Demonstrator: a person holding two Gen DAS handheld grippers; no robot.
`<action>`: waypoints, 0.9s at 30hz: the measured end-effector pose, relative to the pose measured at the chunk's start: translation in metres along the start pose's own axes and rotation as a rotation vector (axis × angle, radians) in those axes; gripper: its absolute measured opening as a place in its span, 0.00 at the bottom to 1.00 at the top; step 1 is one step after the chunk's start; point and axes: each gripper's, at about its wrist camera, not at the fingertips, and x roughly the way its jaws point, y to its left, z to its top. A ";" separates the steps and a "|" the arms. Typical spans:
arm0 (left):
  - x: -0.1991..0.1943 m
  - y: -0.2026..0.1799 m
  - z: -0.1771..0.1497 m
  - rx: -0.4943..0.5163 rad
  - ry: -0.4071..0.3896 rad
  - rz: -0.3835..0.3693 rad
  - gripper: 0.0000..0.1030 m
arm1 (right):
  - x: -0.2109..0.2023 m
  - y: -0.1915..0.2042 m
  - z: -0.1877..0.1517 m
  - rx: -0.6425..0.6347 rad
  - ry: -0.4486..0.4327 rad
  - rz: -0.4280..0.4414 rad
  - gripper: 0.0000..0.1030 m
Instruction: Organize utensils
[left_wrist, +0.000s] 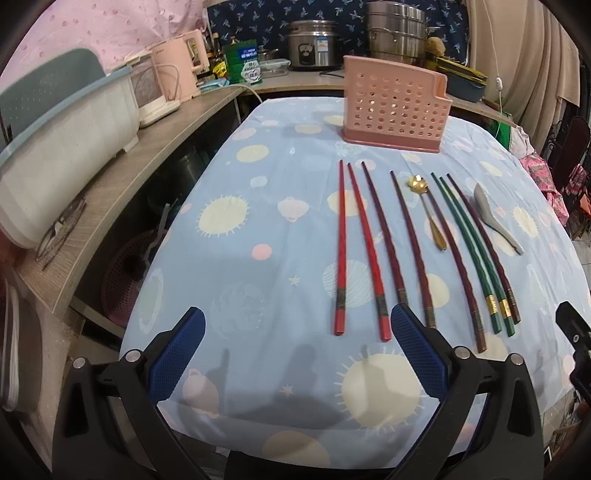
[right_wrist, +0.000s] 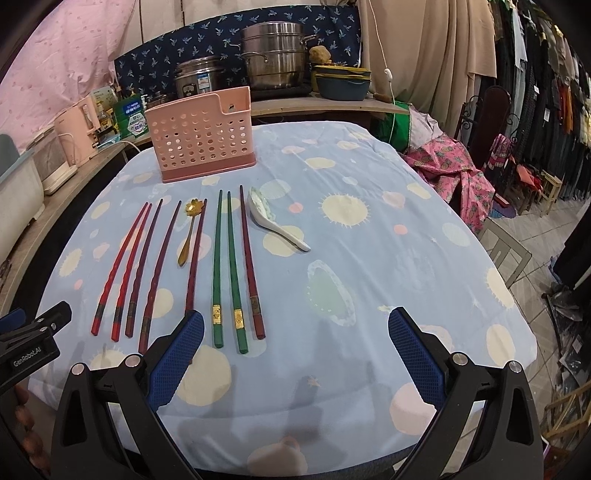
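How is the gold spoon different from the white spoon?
The gold spoon has a flower-shaped bowl and thin handle; the white spoon has a deep, plain bowl and thick handle. The gold spoon lies between chopsticks; the white spoon lies at the row's right end. Both rest on the tablecloth, bowls toward the pink holder.

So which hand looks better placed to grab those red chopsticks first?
Probably the left gripper: open, with the red chopsticks just ahead by its right finger. The right gripper, also open, faces the green pair.
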 end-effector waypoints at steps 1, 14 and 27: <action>0.004 0.003 -0.001 -0.005 0.009 0.003 0.93 | 0.002 -0.002 0.000 0.006 0.003 0.000 0.93; 0.043 -0.004 -0.003 0.021 0.103 -0.027 0.76 | 0.020 -0.002 0.007 0.000 0.035 -0.001 0.93; 0.062 -0.010 0.008 0.038 0.150 -0.076 0.23 | 0.047 -0.006 0.024 0.002 0.051 -0.002 0.91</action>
